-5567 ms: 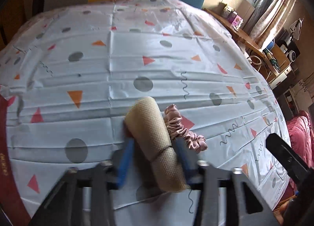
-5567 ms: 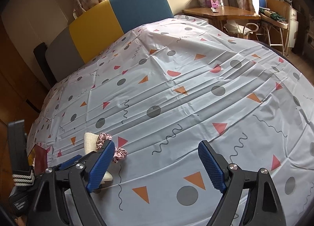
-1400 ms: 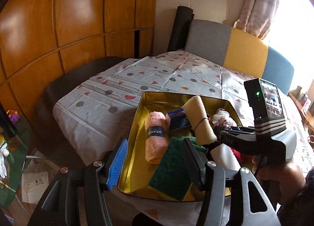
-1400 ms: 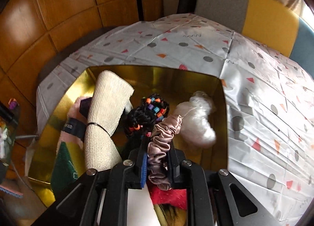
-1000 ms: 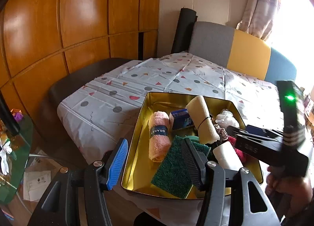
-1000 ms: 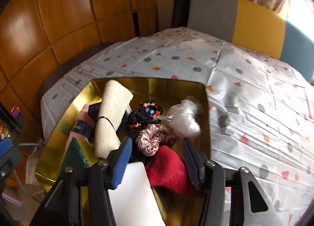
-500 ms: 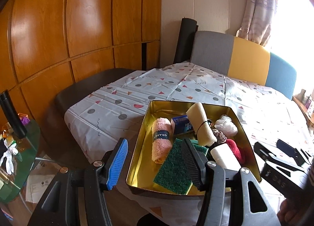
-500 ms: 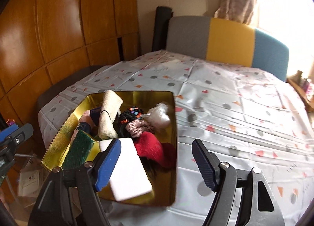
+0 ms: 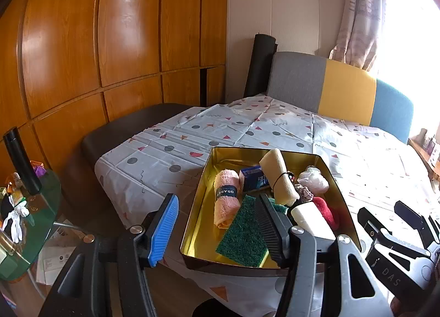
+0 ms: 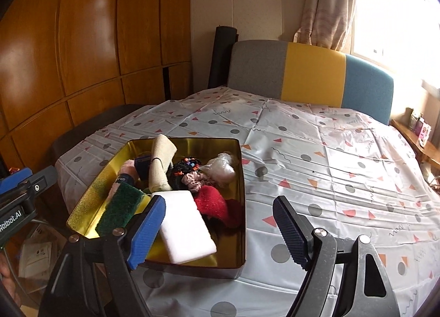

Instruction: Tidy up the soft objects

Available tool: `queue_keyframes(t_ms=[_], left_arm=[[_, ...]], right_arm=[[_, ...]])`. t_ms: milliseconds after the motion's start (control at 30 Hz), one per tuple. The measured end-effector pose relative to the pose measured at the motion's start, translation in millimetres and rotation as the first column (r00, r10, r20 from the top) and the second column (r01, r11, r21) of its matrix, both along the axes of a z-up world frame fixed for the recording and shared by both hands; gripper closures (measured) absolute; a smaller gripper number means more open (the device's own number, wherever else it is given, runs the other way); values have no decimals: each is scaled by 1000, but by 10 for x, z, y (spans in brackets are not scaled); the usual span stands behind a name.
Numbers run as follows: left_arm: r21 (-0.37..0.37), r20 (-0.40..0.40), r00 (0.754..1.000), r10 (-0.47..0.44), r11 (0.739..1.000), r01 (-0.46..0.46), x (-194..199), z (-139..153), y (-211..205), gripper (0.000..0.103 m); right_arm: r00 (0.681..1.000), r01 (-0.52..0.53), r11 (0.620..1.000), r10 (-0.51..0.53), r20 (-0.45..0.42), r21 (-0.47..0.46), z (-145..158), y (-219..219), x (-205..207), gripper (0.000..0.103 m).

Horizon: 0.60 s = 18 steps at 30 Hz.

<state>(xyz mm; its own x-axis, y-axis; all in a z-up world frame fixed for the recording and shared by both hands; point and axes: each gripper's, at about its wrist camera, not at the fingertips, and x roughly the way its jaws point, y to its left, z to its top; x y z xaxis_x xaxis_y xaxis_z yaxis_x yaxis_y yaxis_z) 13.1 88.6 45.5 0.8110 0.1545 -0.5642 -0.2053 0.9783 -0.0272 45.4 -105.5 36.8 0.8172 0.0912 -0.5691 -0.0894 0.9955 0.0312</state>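
Observation:
A gold tin (image 10: 242, 179) on the patterned tablecloth holds the soft things: a beige roll (image 10: 161, 163), a pink scrunchie (image 10: 194, 180), a beaded black hair tie (image 10: 184, 167), a white sponge (image 10: 184, 226), a green scouring pad (image 10: 121, 207) and a red cloth (image 10: 211, 204). The left wrist view adds a rolled pink towel (image 9: 227, 201) in the tin (image 9: 338, 179). My right gripper (image 10: 219, 201) hangs back from the tin's near end, jaws opening, nothing between them. My left gripper (image 9: 217, 197) stands open and empty before the tin's near left corner.
The tablecloth (image 10: 330, 168) stretches wide to the right of the tin. A grey, yellow and blue seat back (image 10: 310, 74) lines the far edge. Wooden wall panels (image 9: 110, 41) stand to the left, and a cluttered glass side table (image 9: 24, 220) sits low at left.
The right gripper let go of the pink scrunchie in the tin, opened wide and drew back and up. The left gripper, which earlier put the beige roll in, backed off slightly.

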Motion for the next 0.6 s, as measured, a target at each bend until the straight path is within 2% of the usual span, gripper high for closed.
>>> queue_keyframes(t_ms=[600], left_arm=[[-2,-13,1000,-1,1000,1,19,-29,16,44]], right_arm=[[1000,-4,1000,5,-9,8,-41,31,14,22]])
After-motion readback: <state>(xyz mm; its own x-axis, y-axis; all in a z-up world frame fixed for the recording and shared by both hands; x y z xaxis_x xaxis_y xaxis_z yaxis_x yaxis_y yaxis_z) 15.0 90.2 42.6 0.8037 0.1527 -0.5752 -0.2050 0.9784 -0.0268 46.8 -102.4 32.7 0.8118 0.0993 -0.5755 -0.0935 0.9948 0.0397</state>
